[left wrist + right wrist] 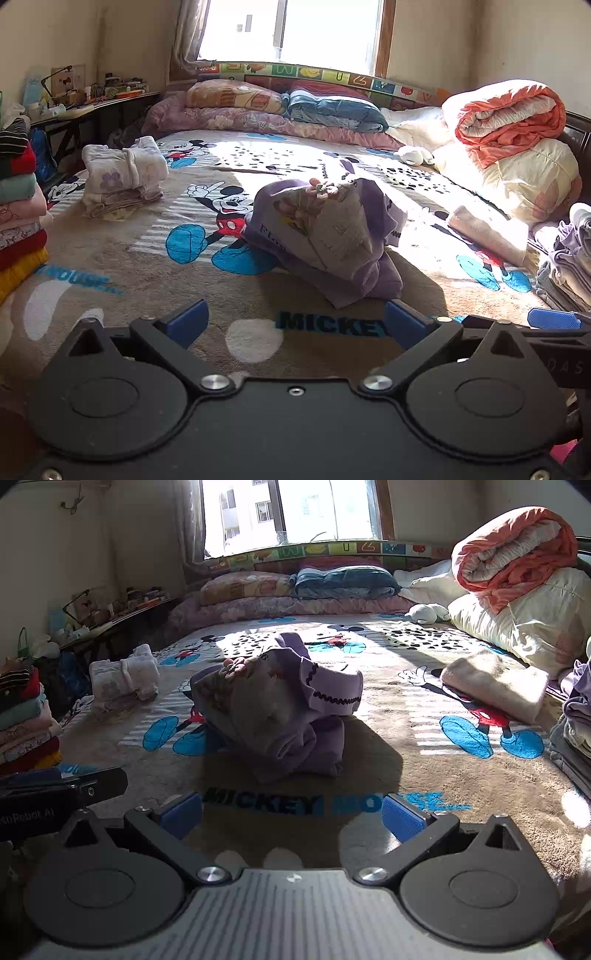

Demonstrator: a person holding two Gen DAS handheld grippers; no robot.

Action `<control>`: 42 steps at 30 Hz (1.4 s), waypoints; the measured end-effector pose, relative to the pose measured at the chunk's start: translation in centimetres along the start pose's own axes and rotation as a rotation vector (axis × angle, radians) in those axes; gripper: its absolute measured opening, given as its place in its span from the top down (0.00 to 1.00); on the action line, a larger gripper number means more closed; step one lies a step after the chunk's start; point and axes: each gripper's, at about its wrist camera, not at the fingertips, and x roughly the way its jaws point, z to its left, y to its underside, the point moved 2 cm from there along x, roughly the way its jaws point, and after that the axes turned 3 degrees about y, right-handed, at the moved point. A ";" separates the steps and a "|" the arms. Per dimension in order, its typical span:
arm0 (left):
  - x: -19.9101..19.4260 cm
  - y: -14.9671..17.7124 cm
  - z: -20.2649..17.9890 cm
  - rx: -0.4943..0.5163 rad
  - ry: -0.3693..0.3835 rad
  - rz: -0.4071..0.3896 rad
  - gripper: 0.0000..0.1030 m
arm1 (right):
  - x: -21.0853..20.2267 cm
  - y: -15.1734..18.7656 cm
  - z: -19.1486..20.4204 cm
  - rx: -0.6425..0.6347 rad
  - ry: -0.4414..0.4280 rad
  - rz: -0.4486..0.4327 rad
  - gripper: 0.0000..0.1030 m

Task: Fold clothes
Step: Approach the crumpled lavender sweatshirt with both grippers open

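Note:
A crumpled purple garment with a printed front and a small flower trim lies bunched in a heap in the middle of the bed. The right wrist view shows the same purple garment a little ahead of the fingers. My left gripper is open, low over the blanket, just short of the heap, with nothing between its blue pads. My right gripper is open too, also short of the heap and holding nothing. The right gripper's blue tip shows at the right edge of the left wrist view.
The bed carries a cartoon-mouse blanket. A folded pale pile sits at far left, a tall stack of folded clothes at the left edge, more clothes at right, a beige folded piece, rolled quilts and pillows behind.

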 end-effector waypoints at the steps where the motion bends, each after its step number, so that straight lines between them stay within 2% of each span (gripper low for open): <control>1: 0.0 -0.1 0.0 0.004 -0.001 -0.004 0.00 | 0.0 0.0 0.1 0.006 -0.004 0.004 0.00; 12: 0.5 0.4 -0.3 0.027 -0.013 -0.023 0.00 | 0.4 0.3 -0.3 0.015 -0.008 0.012 0.00; 42: 1.0 0.5 0.0 0.010 -0.006 -0.003 0.00 | 0.5 0.2 -0.1 0.004 -0.015 0.009 0.00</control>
